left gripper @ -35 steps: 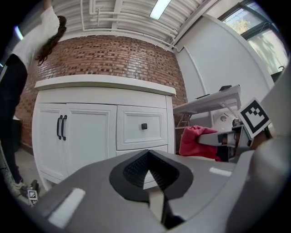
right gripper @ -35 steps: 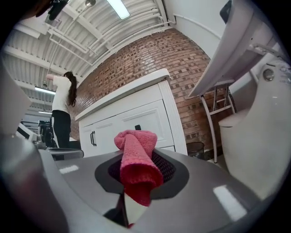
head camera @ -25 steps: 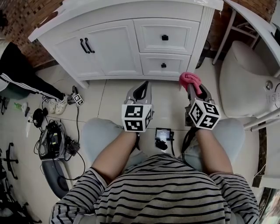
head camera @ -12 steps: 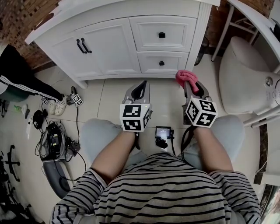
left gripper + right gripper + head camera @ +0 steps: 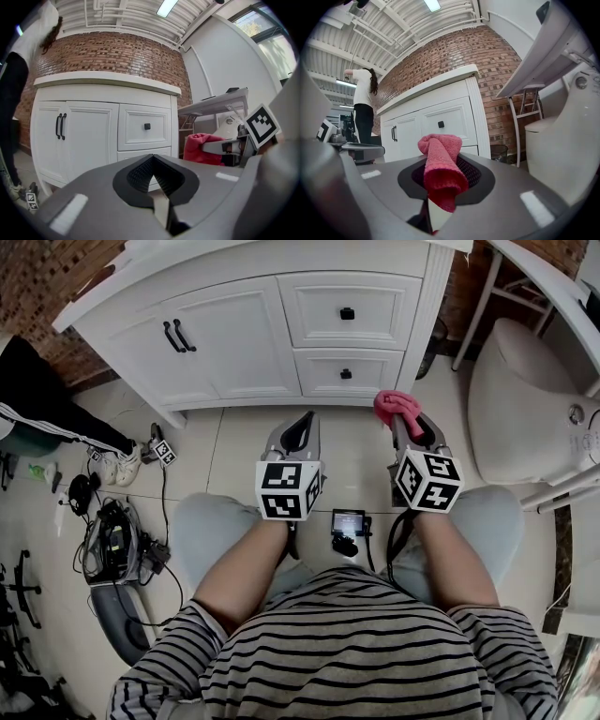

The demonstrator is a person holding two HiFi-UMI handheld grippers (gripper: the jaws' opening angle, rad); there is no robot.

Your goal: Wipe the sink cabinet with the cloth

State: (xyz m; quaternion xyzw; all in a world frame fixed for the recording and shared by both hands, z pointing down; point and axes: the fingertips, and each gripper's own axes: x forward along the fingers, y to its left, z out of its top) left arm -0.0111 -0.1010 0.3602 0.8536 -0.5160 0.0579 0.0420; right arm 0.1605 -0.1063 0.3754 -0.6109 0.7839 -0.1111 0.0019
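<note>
The white sink cabinet (image 5: 281, 324) stands ahead, with two doors at the left and two drawers at the right. My right gripper (image 5: 405, 418) is shut on a pink cloth (image 5: 397, 407), which bunches up above its jaws (image 5: 440, 164). It hovers over the floor in front of the cabinet's right corner, apart from it. My left gripper (image 5: 300, 426) is shut and holds nothing; it sits level with the right one, below the drawers. In the left gripper view the cabinet (image 5: 103, 131) fills the middle and the cloth (image 5: 201, 147) shows at the right.
A white toilet (image 5: 530, 409) and a metal-legged stand (image 5: 525, 296) are at the right. A person in black trousers (image 5: 47, 399) stands at the left, by shoes (image 5: 122, 465) and cables. A black device (image 5: 111, 545) lies on the tiled floor (image 5: 225, 465) at the left.
Both grippers have edged slightly forward toward the cabinet. The cloth stays held in the right gripper.
</note>
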